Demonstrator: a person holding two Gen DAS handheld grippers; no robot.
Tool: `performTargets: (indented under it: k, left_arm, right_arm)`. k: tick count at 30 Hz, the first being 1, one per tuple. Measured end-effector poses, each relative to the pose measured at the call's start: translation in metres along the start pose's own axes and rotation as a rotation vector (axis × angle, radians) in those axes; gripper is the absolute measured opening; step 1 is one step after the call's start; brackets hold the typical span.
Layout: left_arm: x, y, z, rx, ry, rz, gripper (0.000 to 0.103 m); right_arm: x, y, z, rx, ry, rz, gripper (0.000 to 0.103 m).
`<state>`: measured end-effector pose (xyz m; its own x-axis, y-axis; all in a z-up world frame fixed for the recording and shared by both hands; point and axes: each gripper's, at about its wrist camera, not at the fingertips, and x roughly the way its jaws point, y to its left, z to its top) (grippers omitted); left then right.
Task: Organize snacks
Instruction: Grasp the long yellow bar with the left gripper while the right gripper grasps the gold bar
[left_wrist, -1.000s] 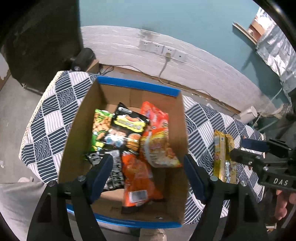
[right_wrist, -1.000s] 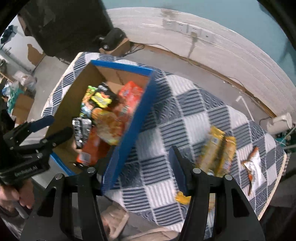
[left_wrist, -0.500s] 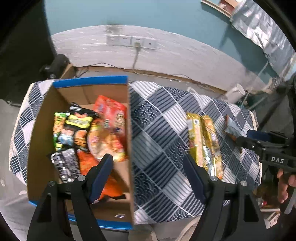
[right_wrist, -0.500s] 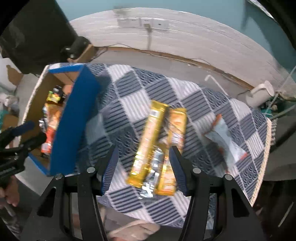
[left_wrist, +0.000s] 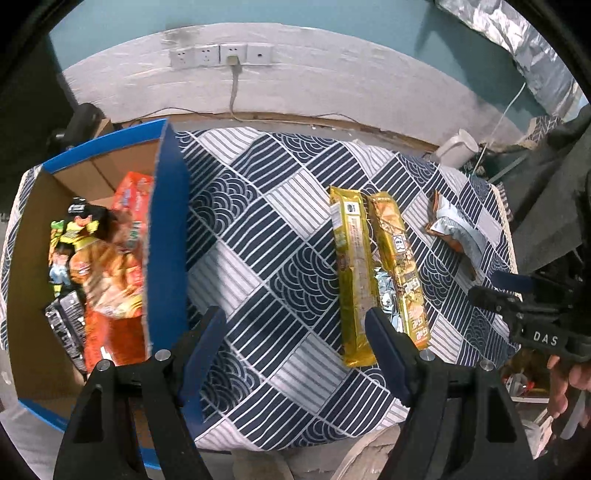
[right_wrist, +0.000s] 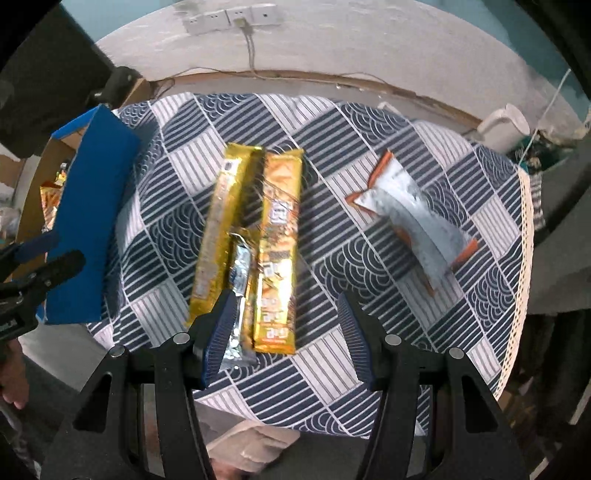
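A blue-edged cardboard box (left_wrist: 168, 206) at the table's left holds several snack packs (left_wrist: 107, 258). On the patterned cloth lie a yellow pack (left_wrist: 352, 273), an orange-gold pack (left_wrist: 399, 258) with a silver pack (left_wrist: 386, 295) between them, and a silver-orange pouch (left_wrist: 454, 232) further right. The same packs show in the right wrist view: the yellow pack (right_wrist: 218, 229), the orange-gold pack (right_wrist: 279, 251), the silver pack (right_wrist: 238, 295), the pouch (right_wrist: 413, 218). My left gripper (left_wrist: 295, 325) is open and empty above the cloth. My right gripper (right_wrist: 284, 314) is open and empty, over the near ends of the long packs.
The box's blue side (right_wrist: 92, 229) stands left of the packs. The table's right edge (right_wrist: 524, 258) has a fringe. A wall with sockets (left_wrist: 221, 55) and a cable lies behind. A white jug (left_wrist: 458, 147) sits on the floor beyond the table.
Both grippers have swung right, from over the box to over the cloth and the loose packs. Both stayed open and empty.
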<state>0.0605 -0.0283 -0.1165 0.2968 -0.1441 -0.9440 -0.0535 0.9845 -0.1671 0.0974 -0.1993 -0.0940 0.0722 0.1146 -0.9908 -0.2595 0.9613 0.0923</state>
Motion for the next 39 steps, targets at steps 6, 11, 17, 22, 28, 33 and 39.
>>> performTargets:
  k: [6,11,17,22,28,33,39]
  left_arm:
    - [0.019,-0.014,0.005,0.008,0.024,0.009,0.079]
    - [0.037,-0.022,0.009,0.014,0.047,0.018,0.079]
    - [0.060,-0.028,0.009,0.027,0.087,0.027,0.079]
    - [0.074,-0.032,0.010,0.028,0.113,0.024,0.079]
    - [0.093,-0.039,0.010,0.046,0.154,0.028,0.079]
    - [0.108,-0.037,0.010,0.034,0.187,0.026,0.079]
    - [0.118,-0.043,0.012,0.008,0.208,0.004,0.079]
  right_arm:
    - [0.013,-0.010,-0.003,0.025,0.022,0.018,0.058]
    - [0.031,-0.013,-0.003,0.033,0.053,0.035,0.058]
    - [0.056,-0.013,0.002,0.045,0.096,0.052,0.058]
    - [0.074,-0.008,0.005,0.033,0.136,0.060,0.058]
    - [0.096,-0.002,0.008,0.021,0.171,0.056,0.058]
    - [0.109,0.000,0.010,0.012,0.180,0.041,0.058]
    - [0.116,-0.009,0.015,0.028,0.194,0.052,0.034]
